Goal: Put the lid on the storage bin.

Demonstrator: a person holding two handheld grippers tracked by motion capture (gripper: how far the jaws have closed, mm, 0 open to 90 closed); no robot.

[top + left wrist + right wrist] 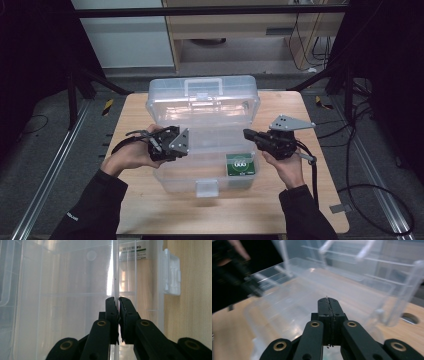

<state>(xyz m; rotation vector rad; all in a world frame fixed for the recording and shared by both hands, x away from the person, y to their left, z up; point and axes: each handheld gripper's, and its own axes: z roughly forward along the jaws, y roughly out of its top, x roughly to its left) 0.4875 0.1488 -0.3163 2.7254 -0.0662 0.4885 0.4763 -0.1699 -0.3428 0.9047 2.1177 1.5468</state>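
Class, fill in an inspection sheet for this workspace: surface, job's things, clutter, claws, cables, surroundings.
Surface: wooden table, bare around the box.
Job's things: clear plastic toolbox with its lid standing open; a green packet lies inside at the right; white latch on the front.
Clutter: nothing seen.
Claws: left claw shut on the toolbox's left wall; right claw shut, nothing between its jaws, just off the box's right side.
Cables: one trails from each claw; more lie on the floor at the right.
Surroundings: dark floor, metal rails, pale cabinets behind the table.
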